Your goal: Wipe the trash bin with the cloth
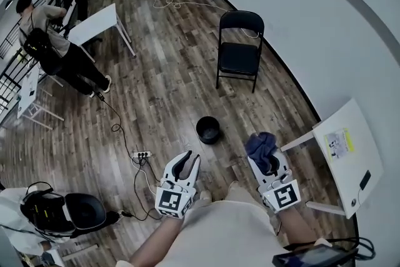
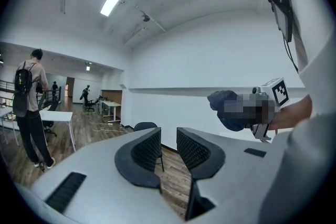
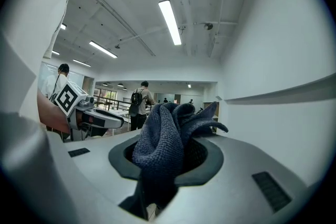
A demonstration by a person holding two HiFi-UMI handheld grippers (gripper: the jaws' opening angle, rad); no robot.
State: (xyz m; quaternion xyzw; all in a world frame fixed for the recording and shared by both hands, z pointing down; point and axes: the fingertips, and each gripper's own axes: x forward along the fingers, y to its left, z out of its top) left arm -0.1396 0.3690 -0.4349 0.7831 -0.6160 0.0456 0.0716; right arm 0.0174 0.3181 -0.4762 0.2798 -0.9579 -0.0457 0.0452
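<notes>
As things stand: wiping has not begun, and both grippers are well short of the bin.
Trash bin (image 1: 208, 129): small, round, black and open-topped. It stands on the wooden plank floor (image 1: 162, 90) ahead of both grippers, toward the floor's white-wall edge, with a black folding chair (image 1: 240, 50) beyond it.
Cloth (image 3: 163, 144): dark blue, nubby terry weave, bunched into soft folds. A wad sticks out past the jaw tips, probably so that fabric rather than plastic meets the bin.
Right gripper (image 1: 265, 156): jaws clamped on the cloth and pointing roughly level.
Left gripper (image 2: 168, 149): ribbed black pads stand moderately apart with nothing between them. It is likely kept free to steady the light bin.
Gripper bodies: smooth pale grey shells, each with a cube of square markers.
</notes>
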